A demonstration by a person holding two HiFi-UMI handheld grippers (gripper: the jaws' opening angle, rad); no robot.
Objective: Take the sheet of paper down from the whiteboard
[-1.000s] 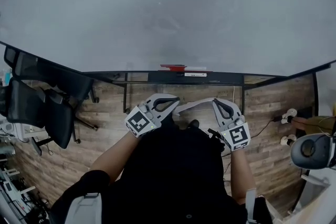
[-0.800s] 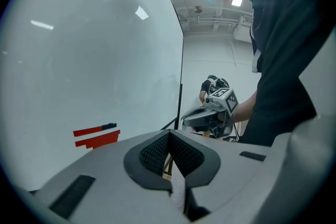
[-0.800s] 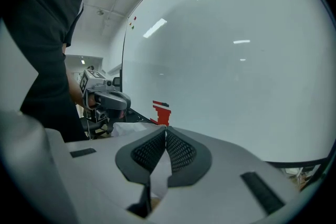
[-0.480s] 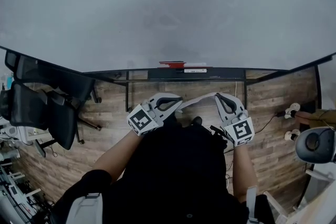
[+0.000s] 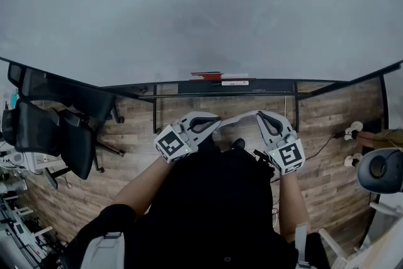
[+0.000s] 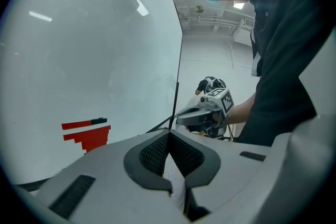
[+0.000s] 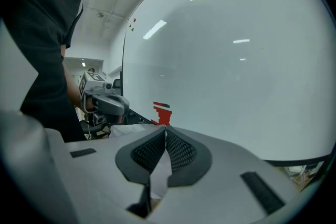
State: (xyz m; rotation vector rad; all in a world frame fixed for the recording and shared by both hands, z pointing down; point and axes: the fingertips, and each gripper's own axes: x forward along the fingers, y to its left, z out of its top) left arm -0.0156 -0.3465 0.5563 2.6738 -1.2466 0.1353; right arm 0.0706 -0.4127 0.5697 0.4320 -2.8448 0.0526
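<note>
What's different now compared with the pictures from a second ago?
Nothing has visibly changed. The left gripper and the right gripper both keep their jaws shut on the sheet of paper, which spans between them in front of the person, clear of the whiteboard. Only the head view itself has drifted slightly.

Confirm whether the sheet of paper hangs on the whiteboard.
No: the sheet of paper is off the whiteboard, pinched at either end by the left gripper and right gripper.
</note>
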